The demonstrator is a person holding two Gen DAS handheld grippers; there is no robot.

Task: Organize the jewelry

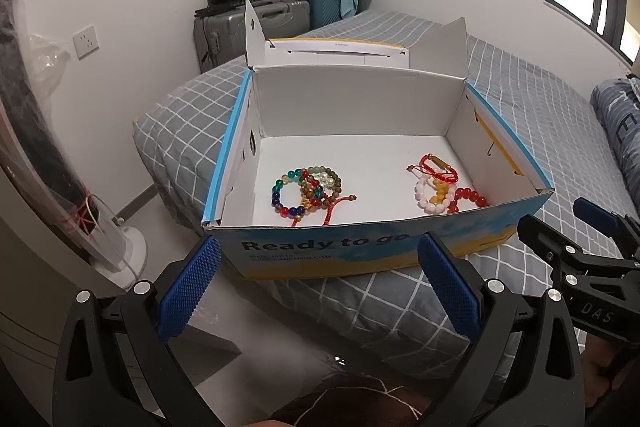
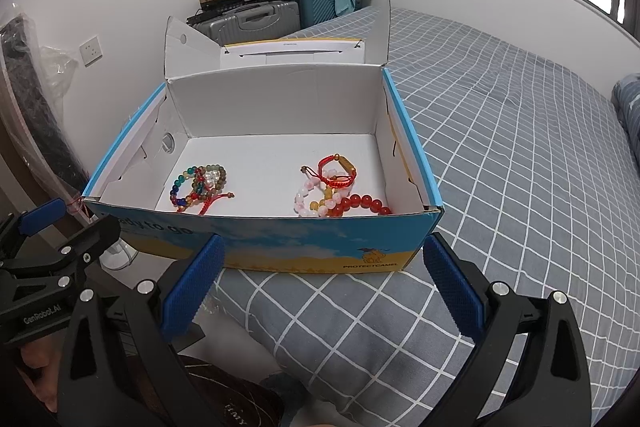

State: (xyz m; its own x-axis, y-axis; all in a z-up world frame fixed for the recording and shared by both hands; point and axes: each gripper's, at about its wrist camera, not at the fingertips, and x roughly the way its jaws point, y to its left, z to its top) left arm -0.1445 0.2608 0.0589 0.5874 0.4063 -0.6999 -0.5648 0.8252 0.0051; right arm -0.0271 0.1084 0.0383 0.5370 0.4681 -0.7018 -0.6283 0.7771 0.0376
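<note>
An open cardboard box (image 1: 320, 255) (image 2: 280, 243) with a blue and yellow front sits on the bed's corner. On its white floor lie two heaps of bead bracelets. The left heap (image 1: 310, 193) (image 2: 200, 187) has multicoloured and brown beads with a red cord. The right heap (image 1: 444, 187) (image 2: 336, 193) has red, pink and yellow beads. My left gripper (image 1: 320, 287) is open and empty, just in front of the box. My right gripper (image 2: 320, 287) is open and empty too, in front of the box's right half. Each gripper shows in the other's view: the right one (image 1: 580, 227), the left one (image 2: 60, 223).
The bed (image 2: 520, 167) has a grey checked cover and stretches right. Suitcases (image 1: 256, 23) stand by the far wall. A white fan base (image 1: 124, 251) stands on the floor to the left. The box lid (image 1: 332, 51) stands open at the back.
</note>
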